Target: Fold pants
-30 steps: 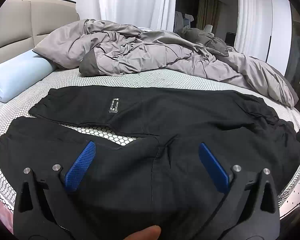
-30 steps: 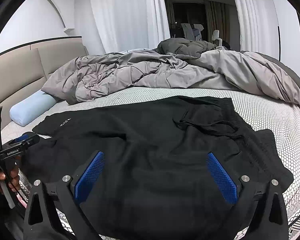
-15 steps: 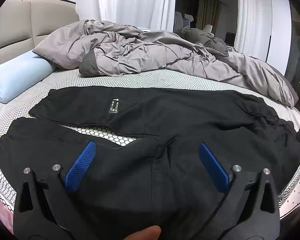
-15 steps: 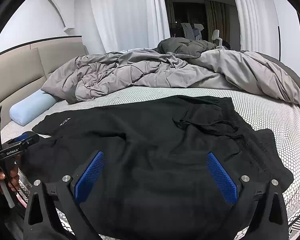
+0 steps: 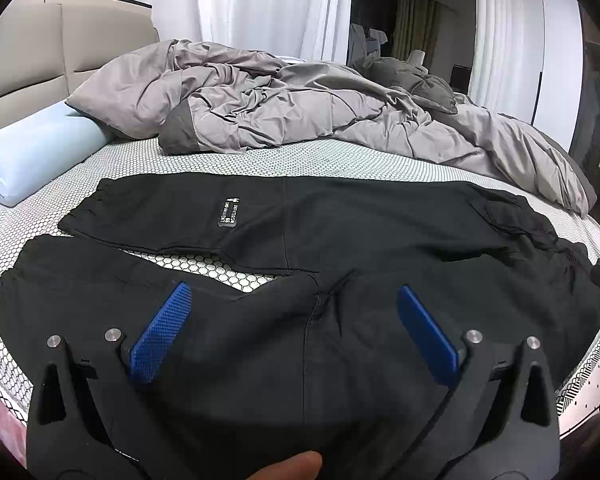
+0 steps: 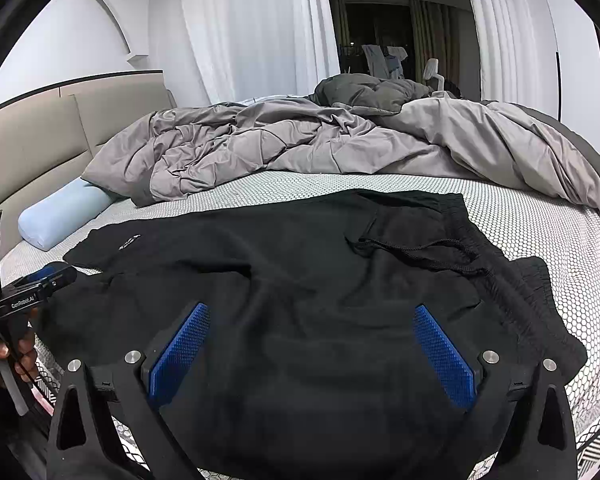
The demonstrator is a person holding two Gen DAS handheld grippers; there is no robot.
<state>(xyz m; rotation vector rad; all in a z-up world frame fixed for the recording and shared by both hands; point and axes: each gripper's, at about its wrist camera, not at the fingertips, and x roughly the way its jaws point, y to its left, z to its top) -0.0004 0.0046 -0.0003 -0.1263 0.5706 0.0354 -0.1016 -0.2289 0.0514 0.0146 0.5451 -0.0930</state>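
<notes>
Nothing has moved since the earlier frames: we see the bed [image 5: 340, 160] filling both views, with the black pants [image 5: 340, 232] spread flat across mid-frame, legs toward the left edge, waistband at right. Below them, the left gripper [image 5: 292, 332] and right gripper [image 6: 312, 356] hover with fingers wide, holding nothing. We judge the loose drawstring [image 6: 412, 250] could snag or bunch during folding. No containers appear.

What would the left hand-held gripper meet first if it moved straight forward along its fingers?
Most likely the black pants, lying between and beyond the open left hand-held gripper. Its height above the cloth is unclear.
</notes>
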